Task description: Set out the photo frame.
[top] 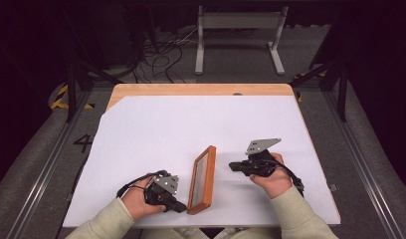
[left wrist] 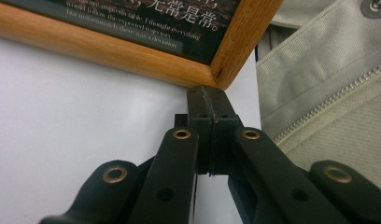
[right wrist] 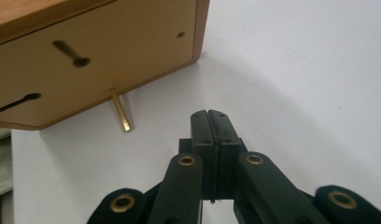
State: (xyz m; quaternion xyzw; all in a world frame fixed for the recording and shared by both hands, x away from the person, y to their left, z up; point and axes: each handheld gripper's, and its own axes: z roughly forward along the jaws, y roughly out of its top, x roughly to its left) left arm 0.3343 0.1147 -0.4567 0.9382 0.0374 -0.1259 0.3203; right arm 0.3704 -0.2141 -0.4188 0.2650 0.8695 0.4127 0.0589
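Observation:
A wooden picture frame [top: 201, 179] stands on edge on the white sheet [top: 191, 124], near the front. Its printed face [left wrist: 132, 56], with white text on dark, turns toward my left gripper [top: 181, 206]. That gripper [left wrist: 209, 95] is shut and empty, its tips right at the frame's near bottom corner; I cannot tell whether they touch. The plain back [right wrist: 100, 51] has two keyhole slots, and a short brass peg [right wrist: 121, 110] props it on the sheet. My right gripper [top: 232, 166] is also shut and empty, and its tips [right wrist: 210, 116] stay a little clear of the back.
The sheet covers a wooden table [top: 201, 89] with open room toward the far side. A pale zipped jacket [left wrist: 328, 93] is close behind the frame's corner. A white metal stand [top: 238, 30] and cables [top: 161, 55] lie on the floor beyond.

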